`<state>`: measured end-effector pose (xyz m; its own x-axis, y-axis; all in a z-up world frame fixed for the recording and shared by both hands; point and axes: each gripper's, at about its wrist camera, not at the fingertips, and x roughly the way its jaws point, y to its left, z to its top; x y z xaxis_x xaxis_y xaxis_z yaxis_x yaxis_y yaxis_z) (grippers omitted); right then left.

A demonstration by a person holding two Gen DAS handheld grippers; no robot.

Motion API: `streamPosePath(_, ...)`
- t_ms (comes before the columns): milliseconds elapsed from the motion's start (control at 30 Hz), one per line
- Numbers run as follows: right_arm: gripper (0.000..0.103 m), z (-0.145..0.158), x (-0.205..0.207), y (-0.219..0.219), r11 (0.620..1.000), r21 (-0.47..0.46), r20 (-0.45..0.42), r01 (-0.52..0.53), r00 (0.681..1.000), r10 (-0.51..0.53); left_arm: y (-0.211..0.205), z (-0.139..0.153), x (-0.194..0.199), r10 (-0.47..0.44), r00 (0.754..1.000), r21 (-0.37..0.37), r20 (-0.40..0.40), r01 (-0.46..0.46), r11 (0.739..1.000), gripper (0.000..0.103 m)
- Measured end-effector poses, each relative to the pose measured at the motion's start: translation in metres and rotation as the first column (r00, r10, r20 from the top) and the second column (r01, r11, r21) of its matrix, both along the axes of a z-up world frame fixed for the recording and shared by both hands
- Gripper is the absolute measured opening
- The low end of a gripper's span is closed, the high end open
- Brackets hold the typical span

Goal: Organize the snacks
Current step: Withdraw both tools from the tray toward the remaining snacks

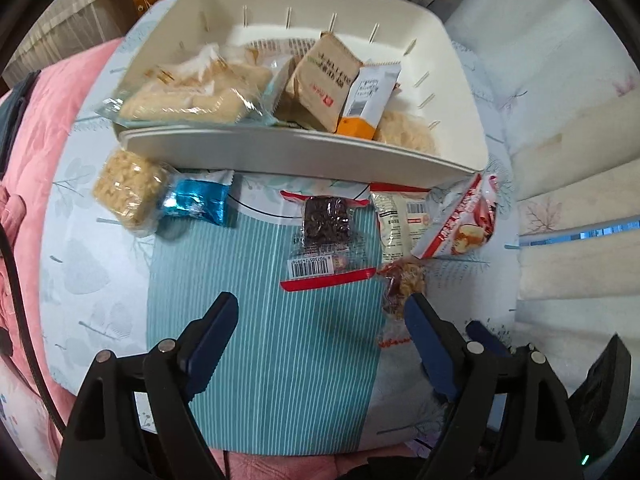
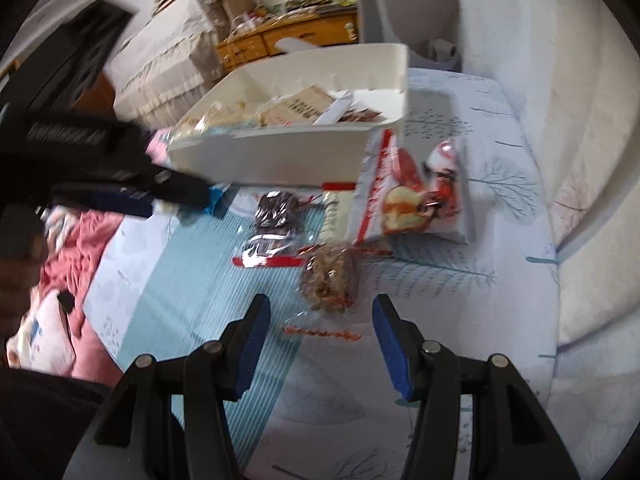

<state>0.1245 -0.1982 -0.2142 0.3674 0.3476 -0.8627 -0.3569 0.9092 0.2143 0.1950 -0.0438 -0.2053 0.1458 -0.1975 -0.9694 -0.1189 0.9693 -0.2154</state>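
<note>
Both grippers — left, right — jaws wide, empty; crinkly clear nut-cluster packet (slippery film) may slip when pinched.

The right wrist view is motion-blurred: print on the red-and-white packet is unreadable. The white bin hides the top of the pale packet at 12 o'clock. A nut snack sits partly behind one finger.
</note>
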Motion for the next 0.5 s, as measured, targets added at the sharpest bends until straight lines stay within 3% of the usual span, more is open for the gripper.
streamPosePath(167,0.054,-0.009,0.003,0.017,0.998,-0.040,-0.019,-0.057,0.998,0.057,-0.003,-0.024,0.011,-0.016,0.999,0.009,-0.044,0.016,1.000,0.084)
streamPosePath(500,0.054,-0.029,0.017,0.025,0.994,-0.099,-0.076,-0.047,0.996,0.040,-0.002,-0.059,0.041,-0.010,0.997,0.041,-0.072,0.013,0.999,0.084)
